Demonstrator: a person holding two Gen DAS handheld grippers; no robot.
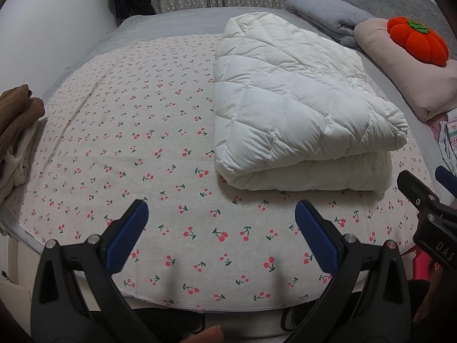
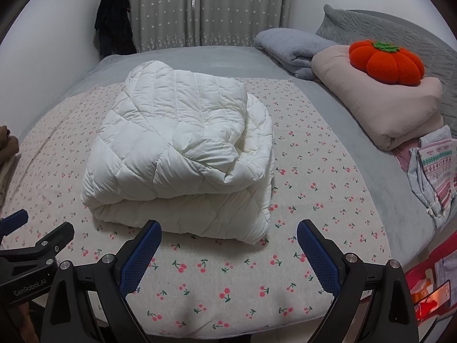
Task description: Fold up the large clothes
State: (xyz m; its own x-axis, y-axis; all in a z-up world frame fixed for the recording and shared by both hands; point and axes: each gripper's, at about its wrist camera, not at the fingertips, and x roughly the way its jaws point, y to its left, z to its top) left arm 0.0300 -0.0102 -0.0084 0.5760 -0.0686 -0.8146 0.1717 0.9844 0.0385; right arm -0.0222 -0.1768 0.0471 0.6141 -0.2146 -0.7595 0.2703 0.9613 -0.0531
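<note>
The white quilted coat [image 2: 182,157] lies folded into a thick bundle on the cherry-print sheet [image 2: 228,280] spread over the bed; in the right wrist view it sits just ahead of the right gripper [image 2: 228,243], nearer its left finger, not touching; that gripper's blue pads are spread wide, holding nothing; the left gripper [image 1: 221,223] is likewise spread and empty, the coat ahead and to its right; a pink folded blanket [image 2: 380,100] bearing an orange pumpkin cushion [image 2: 385,60] lies well apart.

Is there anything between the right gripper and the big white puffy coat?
Nothing: just bare cherry-print sheet between the right gripper and the white puffy coat, seen in the right wrist view.
</note>
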